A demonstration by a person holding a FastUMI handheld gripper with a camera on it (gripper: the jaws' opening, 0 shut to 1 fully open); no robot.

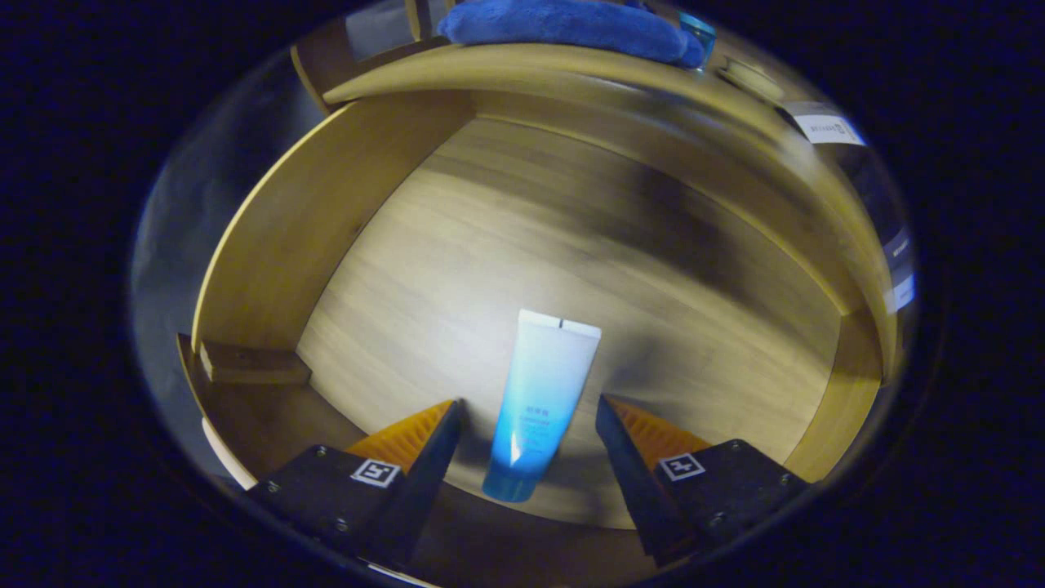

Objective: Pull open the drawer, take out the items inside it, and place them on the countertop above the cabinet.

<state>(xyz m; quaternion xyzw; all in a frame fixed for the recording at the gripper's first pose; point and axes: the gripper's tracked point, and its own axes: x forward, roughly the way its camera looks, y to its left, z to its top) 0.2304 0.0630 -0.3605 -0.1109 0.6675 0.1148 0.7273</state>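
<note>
Wood lined the opened drawer [457,245]. The tool [529,416] was held wide open around a blue tube [539,392], gripping nothing. The tube remained unlifted; a blue cloth [563,24] lay on the far bench [571,65].

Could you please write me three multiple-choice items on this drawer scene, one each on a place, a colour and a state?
1. Where is the tube relative to the gripper?
A. Between its fingers
B. Up on the countertop
C. Outside the drawer

2. What colour is the cloth on the countertop?
A. Red
B. Blue
C. White

3. How is the gripper?
A. Shut on the tube
B. Shut on nothing
C. Open, touching nothing

Answers:
1 A, the tube lies on the drawer floor, its lower half between the two fingers.
2 B, the soft cloth above the drawer is deep blue.
3 C, a gap shows on each side of the tube.
</note>
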